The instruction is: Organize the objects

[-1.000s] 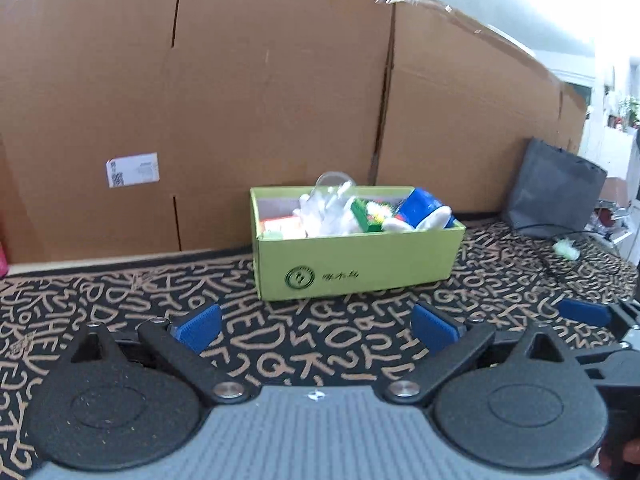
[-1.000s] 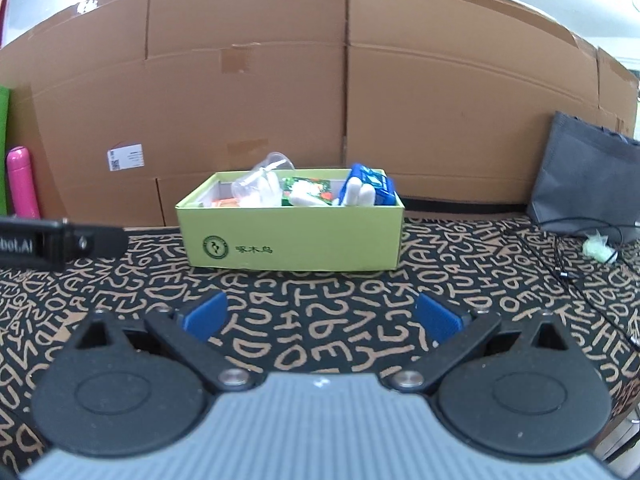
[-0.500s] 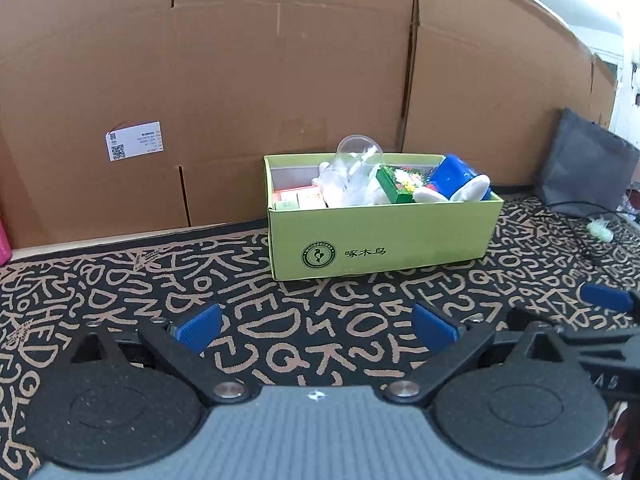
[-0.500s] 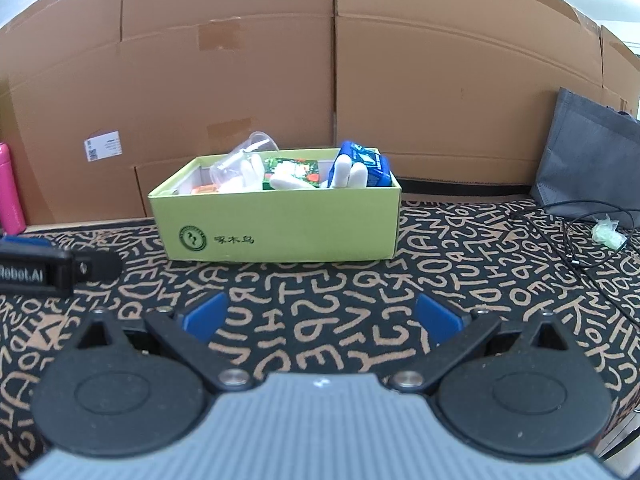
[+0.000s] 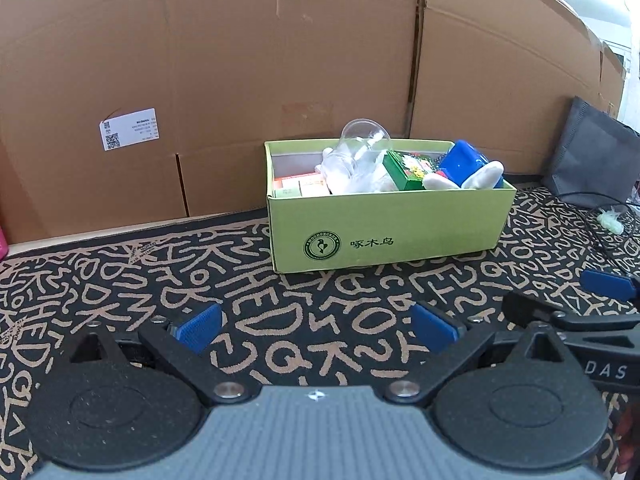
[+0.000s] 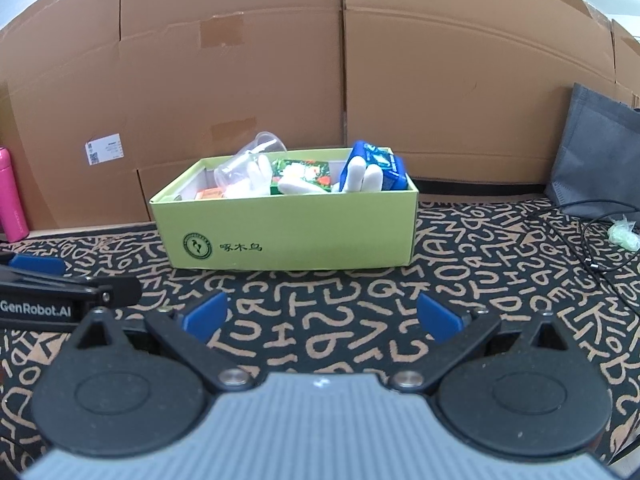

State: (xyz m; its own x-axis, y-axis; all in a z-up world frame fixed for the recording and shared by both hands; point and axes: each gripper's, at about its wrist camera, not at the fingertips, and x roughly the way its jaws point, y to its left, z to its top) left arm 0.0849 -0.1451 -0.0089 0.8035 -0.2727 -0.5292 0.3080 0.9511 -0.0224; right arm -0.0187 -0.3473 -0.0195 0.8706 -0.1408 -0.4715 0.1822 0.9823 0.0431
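A light green box stands on the patterned mat, packed with a clear plastic cup, a green carton, a blue pack, white pieces and orange packets. My left gripper is open and empty, short of the box's front. My right gripper is open and empty too, just in front of the box. Each gripper shows at the edge of the other's view.
A cardboard wall closes off the back. A grey bag, a black cable and a pale green wad lie at the right. A pink bottle stands at the far left.
Both grippers have come closer to the green box, which now looks larger in both views. Their fingers stay spread and empty.
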